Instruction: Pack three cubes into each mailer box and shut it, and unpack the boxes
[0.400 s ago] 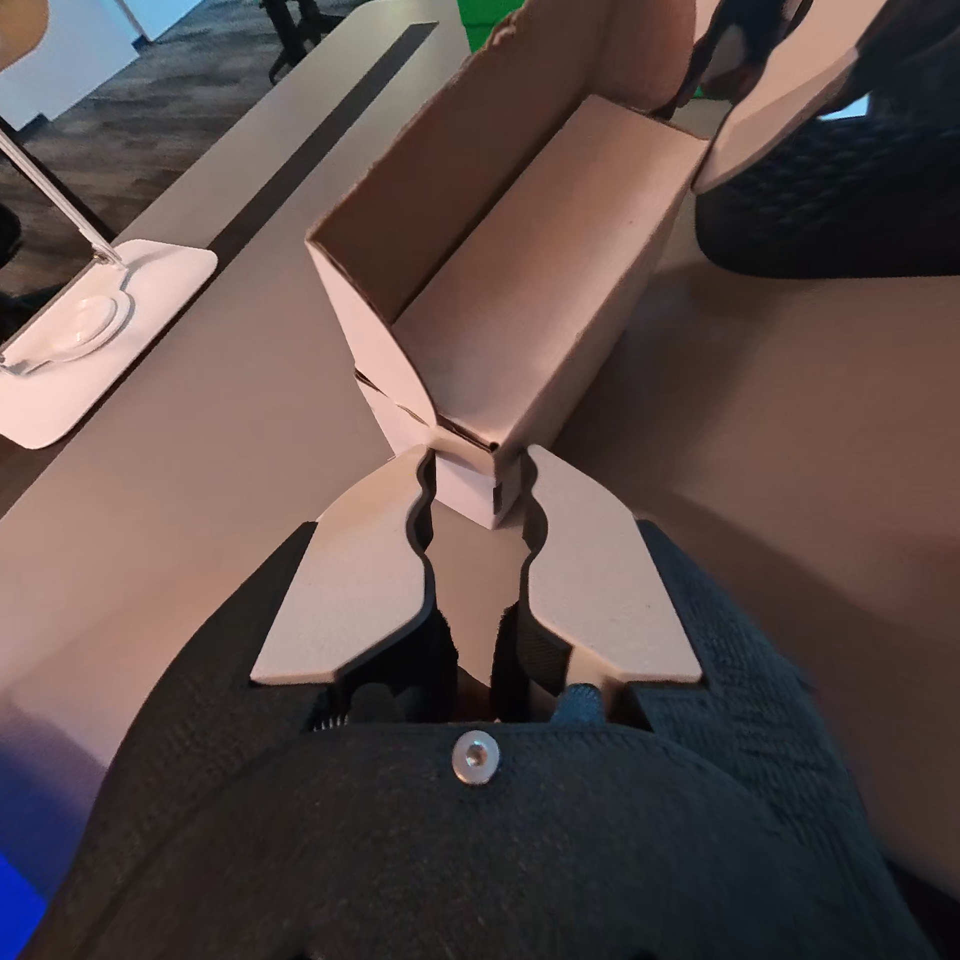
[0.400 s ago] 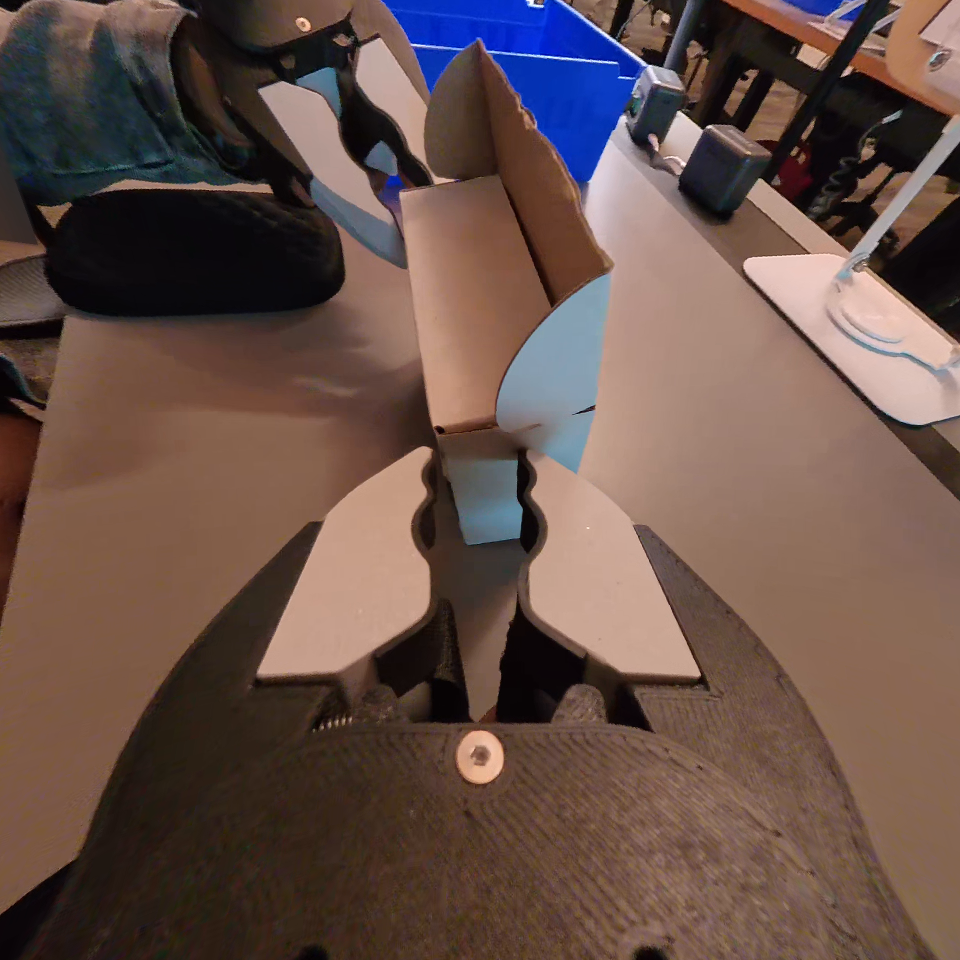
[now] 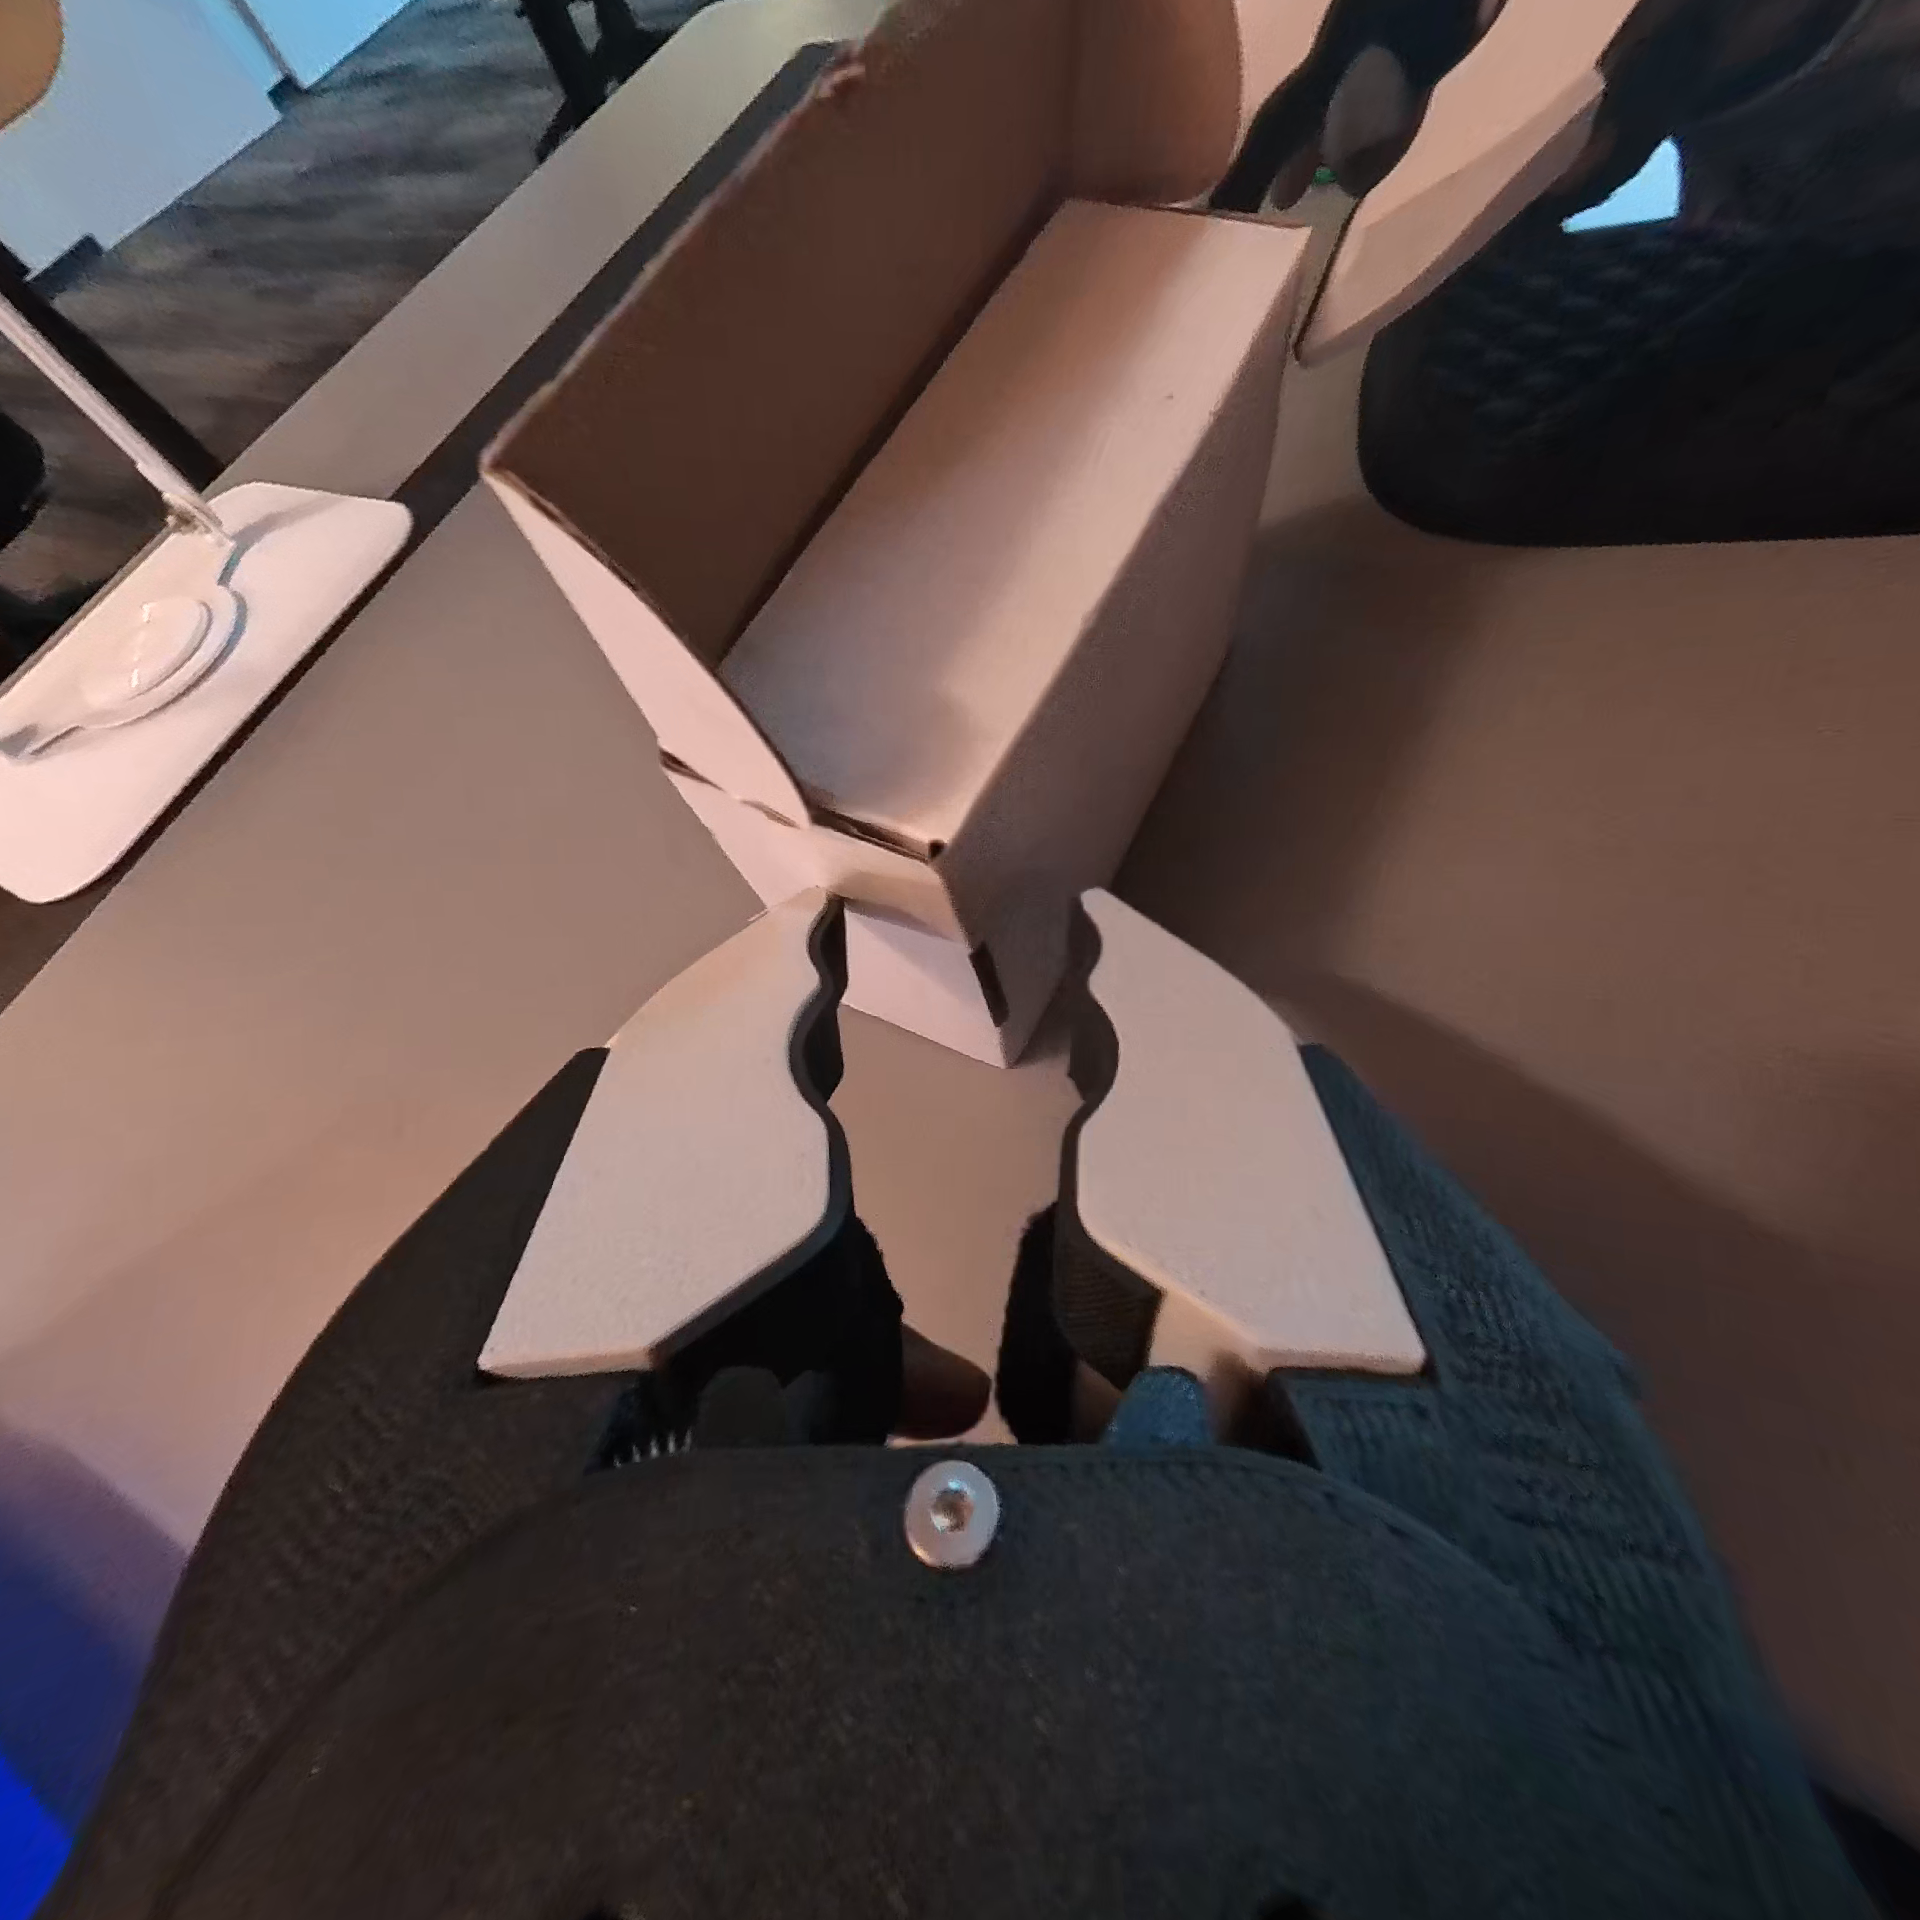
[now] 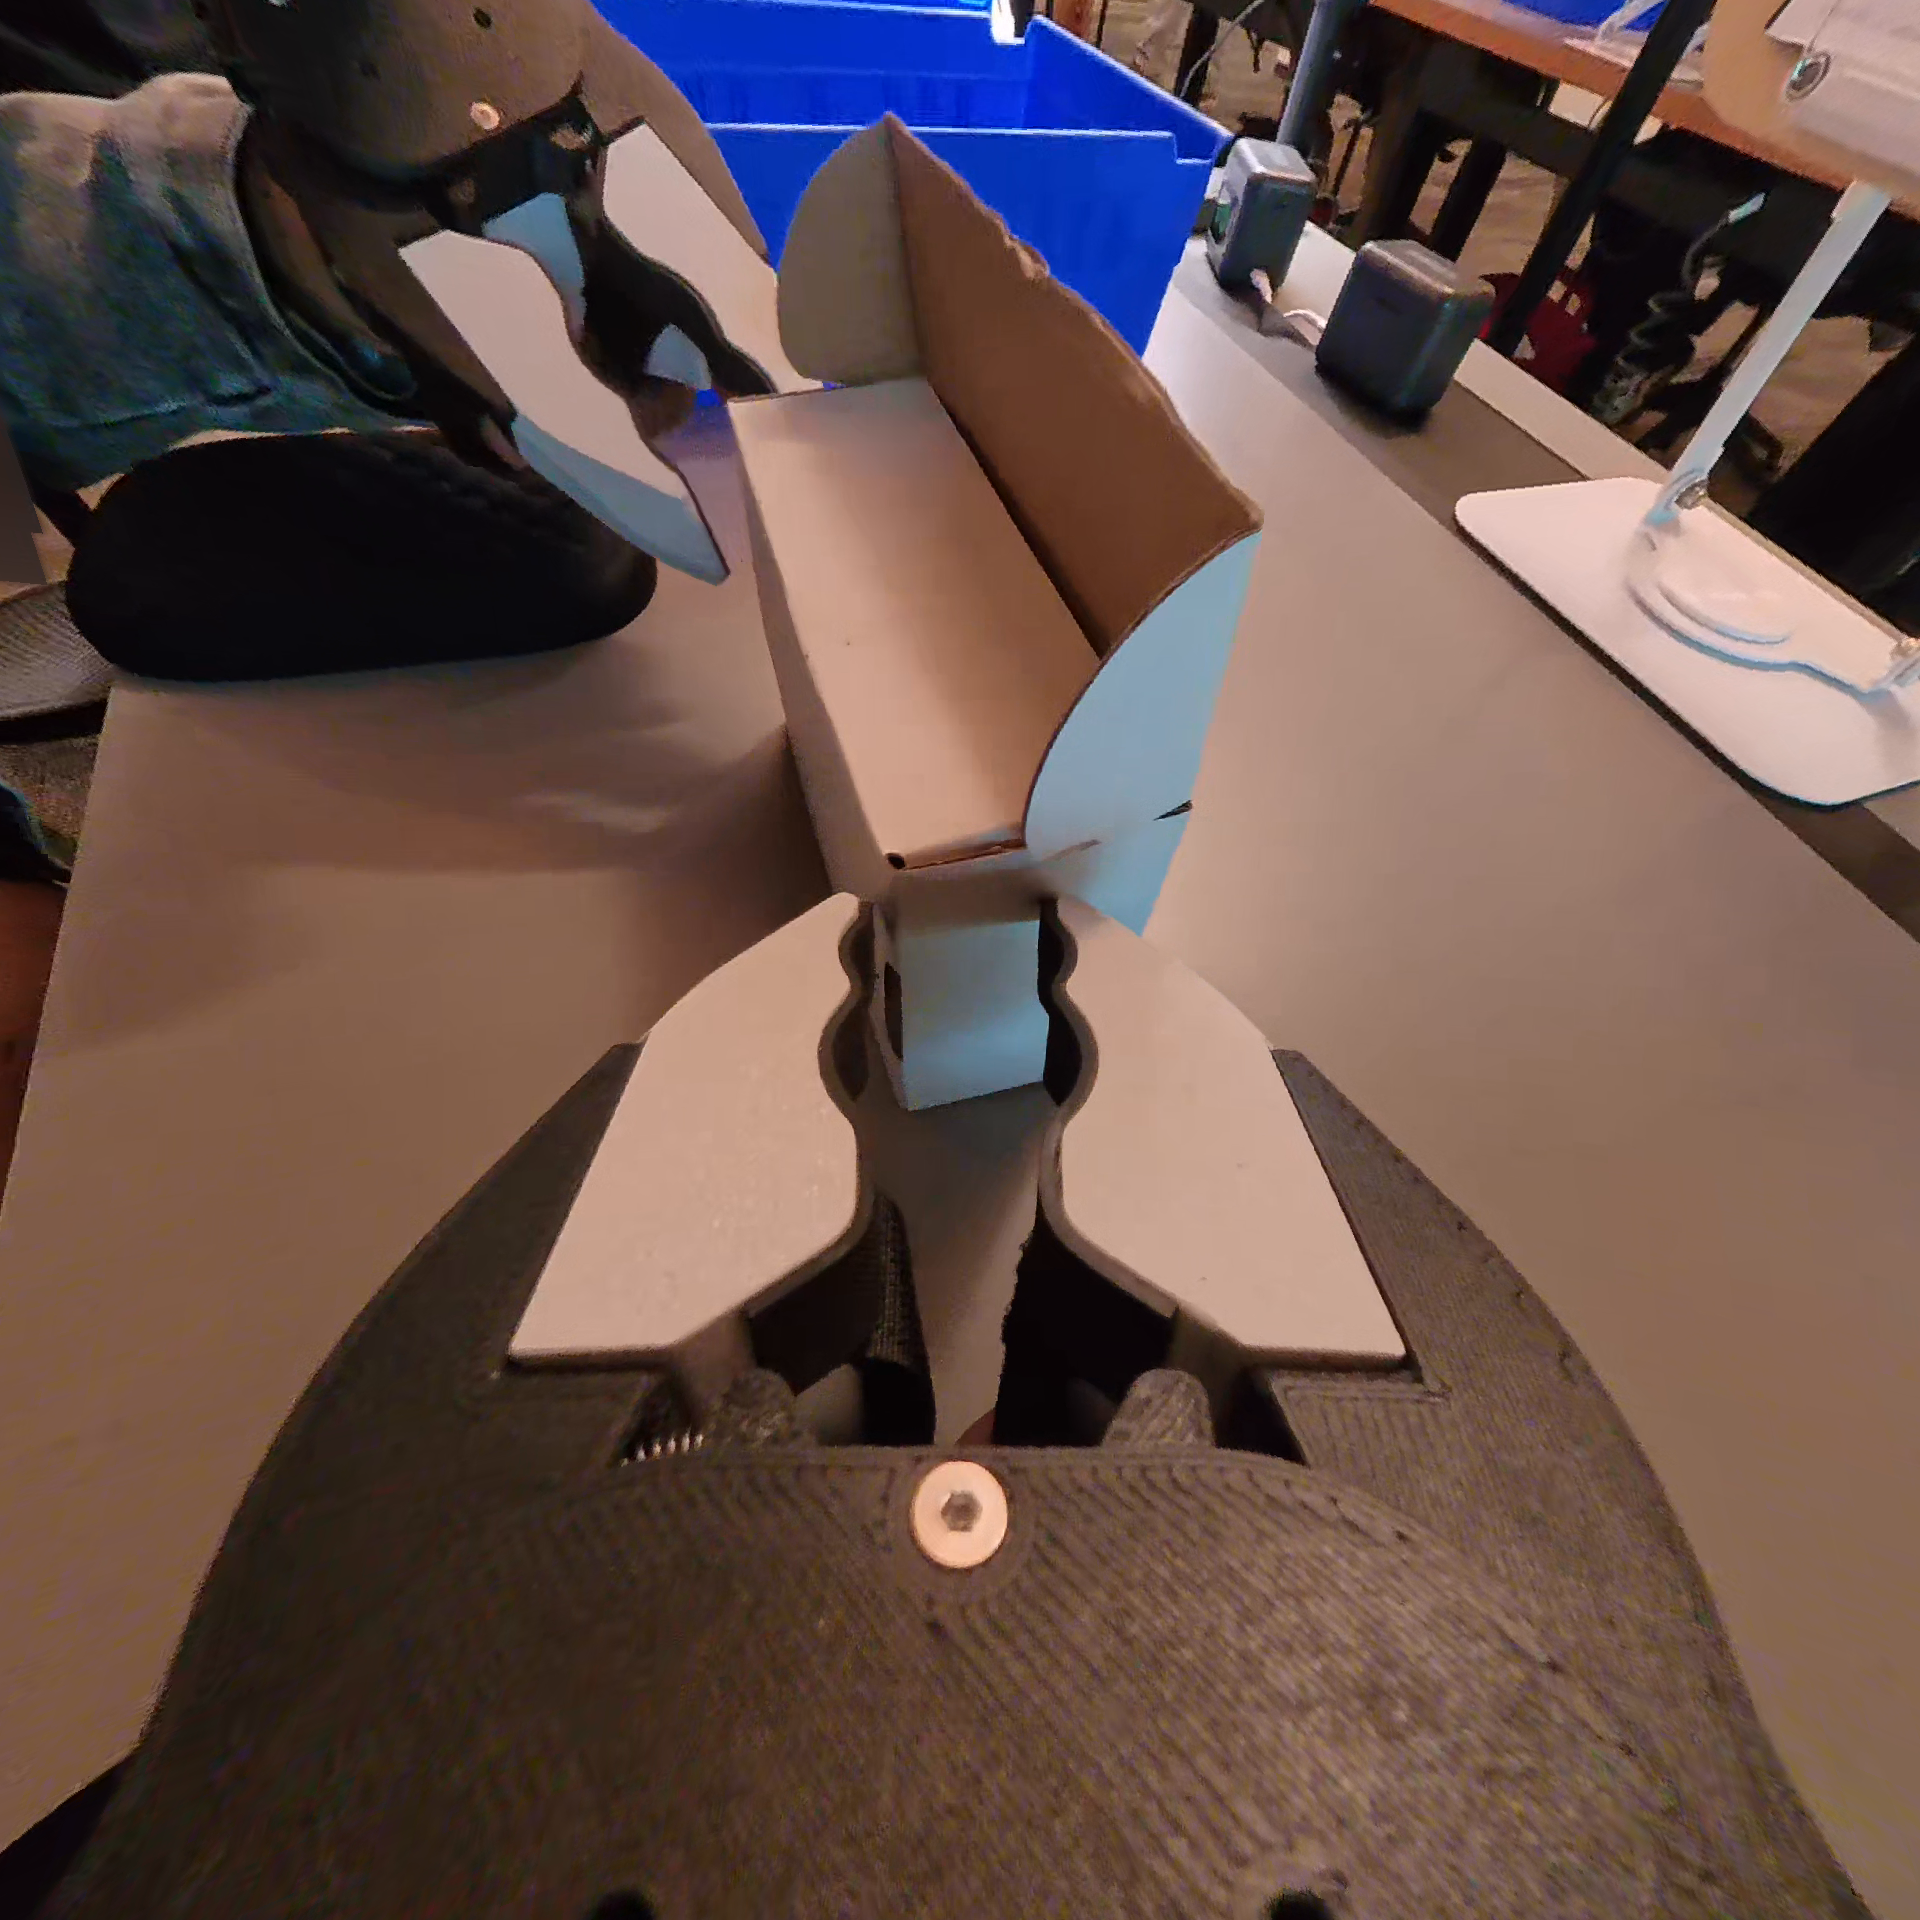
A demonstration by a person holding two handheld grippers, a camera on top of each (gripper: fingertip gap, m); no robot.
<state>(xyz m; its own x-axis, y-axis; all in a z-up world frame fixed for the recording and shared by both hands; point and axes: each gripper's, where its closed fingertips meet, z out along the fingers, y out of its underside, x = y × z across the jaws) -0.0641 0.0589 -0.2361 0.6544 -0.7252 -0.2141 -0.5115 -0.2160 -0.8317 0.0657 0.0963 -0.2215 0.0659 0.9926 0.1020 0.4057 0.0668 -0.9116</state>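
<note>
**Two Grippers Bracket a Mailer Box at Either End**

While the grey counter [image 4: 1455,987] spreads wide beneath it, a long, narrow mailer box [image 4: 914,644] of white-faced cardboard lies near its middle, its lid flap [image 4: 1049,416] standing up along one long side and its rounded end tabs raised. A blue bin [image 4: 997,166] sits past the far end of the box, a white lamp base [image 4: 1704,623] lies well off to one side, and two small dark cubes [image 4: 1403,322] rest near the counter's far edge, well apart from the box.

The right gripper [image 4: 954,1003] meets the near end of the box, its fingers parted with that end sitting between them; whether they touch the cardboard cannot be told. At the opposite end the left gripper [image 3: 951,971] is likewise spread, the box corner reaching into the gap at an angle, seemingly without a firm pinch.

No cubes can be seen inside from either view; the interior is hidden.

Judging from this, the risk lies in that skewed corner. Should the left fingers [image 3: 717,1132] close off-centre, they could crush the cardboard edge or twist the light box out of the opposite gripper's reach, and the raised lid could fold crookedly if pressed unevenly.
</note>
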